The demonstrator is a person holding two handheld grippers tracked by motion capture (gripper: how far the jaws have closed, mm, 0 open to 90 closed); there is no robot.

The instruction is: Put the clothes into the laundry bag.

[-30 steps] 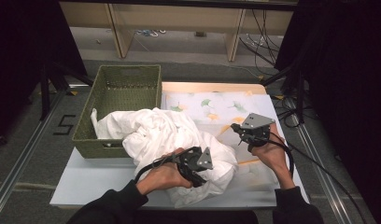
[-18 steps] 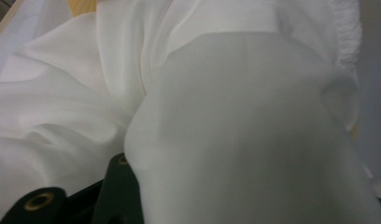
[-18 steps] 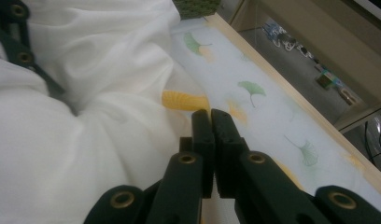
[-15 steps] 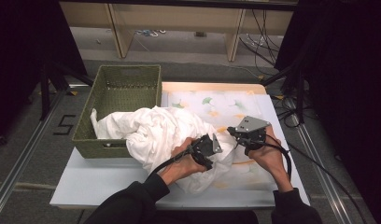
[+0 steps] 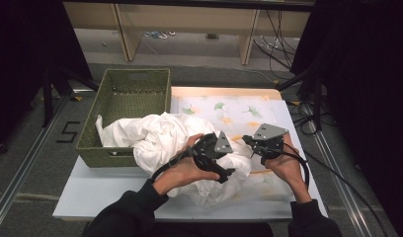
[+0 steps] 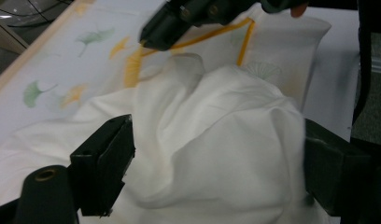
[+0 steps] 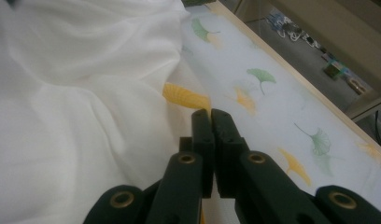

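Loosely bunched white cloth trails basket-to-mat, left-right.

Both forearms come up from the bottom edge in dark sleeves, black or close to it, ending at the wrists. The left gripper is matte black, blocky, with a grey three-cornered plate on top, small holes in it. The right gripper matches it: black body, the same grey plate, pale against the dark frame. A thick black cable loops off each one; the right one's runs in a long arc past the wrist. Up close, the jaws are flat black bars with squared tips, hinged on rounded black links, and each link carries a brass-coloured ring at its pivot.
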